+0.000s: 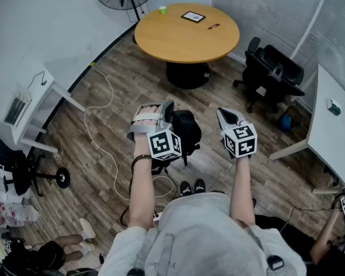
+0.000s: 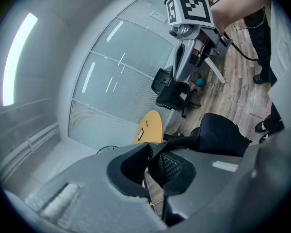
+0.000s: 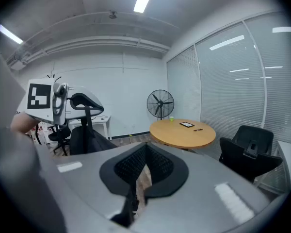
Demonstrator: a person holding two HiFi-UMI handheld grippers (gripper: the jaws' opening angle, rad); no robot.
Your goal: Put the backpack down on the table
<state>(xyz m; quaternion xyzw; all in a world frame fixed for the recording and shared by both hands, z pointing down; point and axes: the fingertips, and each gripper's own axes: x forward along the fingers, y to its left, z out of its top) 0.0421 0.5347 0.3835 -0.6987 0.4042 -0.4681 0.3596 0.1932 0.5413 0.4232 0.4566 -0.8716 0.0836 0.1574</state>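
Head view: my two grippers are raised. My left gripper (image 1: 164, 112) holds one black backpack (image 1: 187, 132) in the air, near me and well short of the one far round desk (image 1: 178, 45). Left gripper view: the jaws are clamped on one strap (image 2: 177, 143). Right gripper view: my right gripper (image 3: 145, 152) is closed, with nothing in it.

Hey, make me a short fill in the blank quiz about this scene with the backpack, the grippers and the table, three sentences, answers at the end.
1. The backpack hangs by its strap from the gripper in the person's ___ hand.
2. The wooden table ahead has a ___ top.
3. The cup on that table is ___ in colour.
Missing words: left; round; green.
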